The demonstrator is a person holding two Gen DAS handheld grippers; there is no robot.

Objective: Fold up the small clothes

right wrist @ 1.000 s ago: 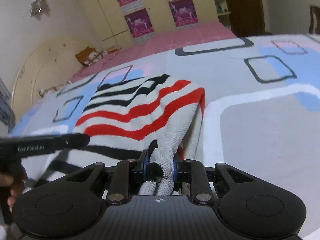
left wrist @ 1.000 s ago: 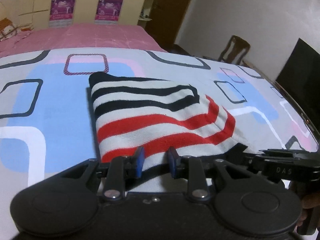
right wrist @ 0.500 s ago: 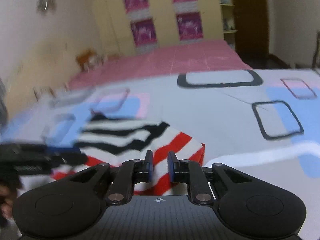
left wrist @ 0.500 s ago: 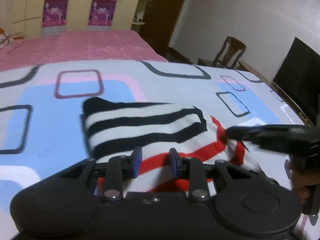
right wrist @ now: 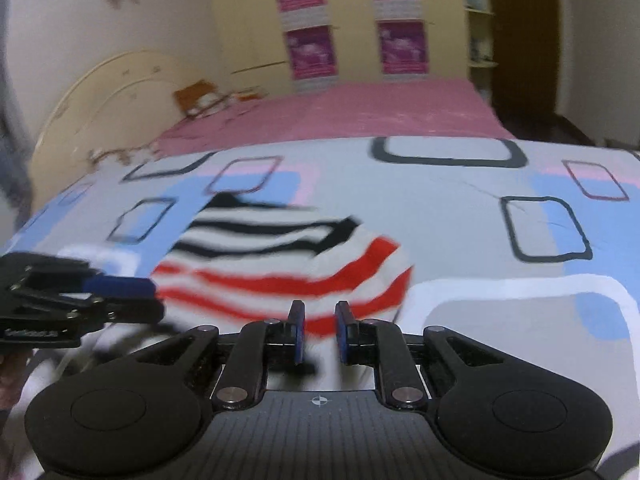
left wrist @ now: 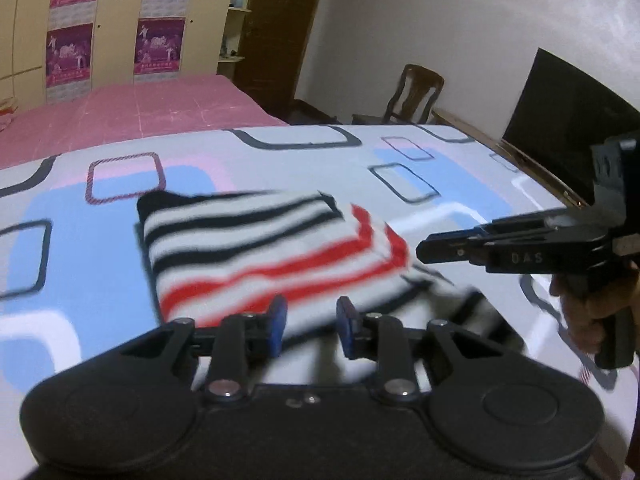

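Jaws of the left gripper (left wrist: 308, 326) stand spread, the blue pads (left wrist: 277, 322) apart with nothing between them, and behind the gap lies the near edge of the striped garment (left wrist: 260, 256). The right gripper (right wrist: 319, 330) is likewise parted, a narrower gap between its blue pads (right wrist: 298, 330), and it grips nothing; the red-striped near edge of the same garment (right wrist: 280, 264) lies just beyond its tips.

The garment rests folded on the patterned bedsheet (left wrist: 80, 248), a compact bundle with black and white stripes on its far part and red and white stripes on its near part. In the left wrist view a looser striped piece of cloth trails from the bundle's near right corner toward the camera, blurred. The picture is smeared there, so whether either gripper touches the cloth cannot be told.

From the left wrist view the right gripper (left wrist: 424, 249) comes in from the right, just beside the bundle's red corner, with the person's hand (left wrist: 592, 304) on its handle. From the right wrist view the left gripper (right wrist: 154, 300) sits at the left, near the bundle's left edge.

Farther off, a pink bed (right wrist: 360, 112) adjoins the sheet, with a wardrobe (right wrist: 352, 20) bearing purple posters behind it. A wooden chair (left wrist: 414, 96) and a dark screen (left wrist: 568, 120) stand at the right in the left wrist view.
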